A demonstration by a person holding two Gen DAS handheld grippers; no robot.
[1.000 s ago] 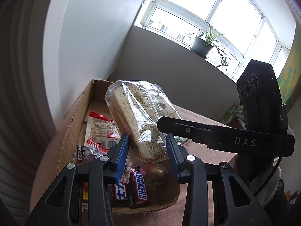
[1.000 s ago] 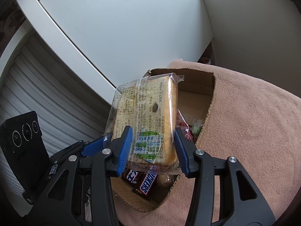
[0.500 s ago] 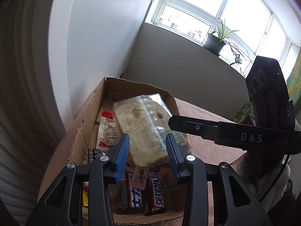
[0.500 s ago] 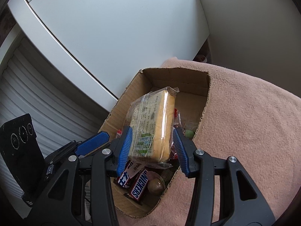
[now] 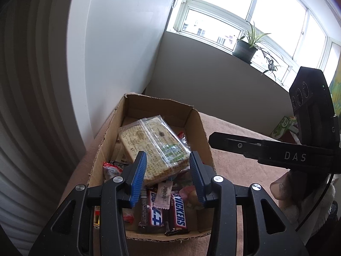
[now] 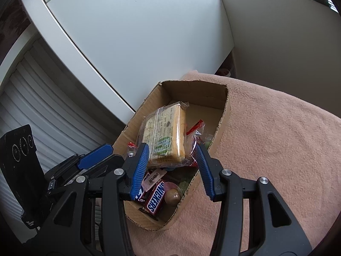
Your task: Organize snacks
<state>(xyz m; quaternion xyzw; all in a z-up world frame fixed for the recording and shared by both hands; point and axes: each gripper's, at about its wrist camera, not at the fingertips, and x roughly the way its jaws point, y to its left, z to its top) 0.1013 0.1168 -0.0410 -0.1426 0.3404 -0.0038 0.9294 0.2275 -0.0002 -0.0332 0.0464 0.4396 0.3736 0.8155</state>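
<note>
Bread pack point(image 5: 152, 147) dropped into box point(image 5: 202, 128) (atop candy)

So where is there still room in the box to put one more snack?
The bare patch is the cardboard floor at the far end of the cardboard box, between its back wall and the wrapped bread. The near end is crowded: Snickers bar, blue candy bar and small packets overlap. Outside, the pink blanket right of the box is bare.

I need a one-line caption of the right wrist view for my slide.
Open right tongs above a cardboard box where a wrapped bread pack lies on the snacks.
</note>
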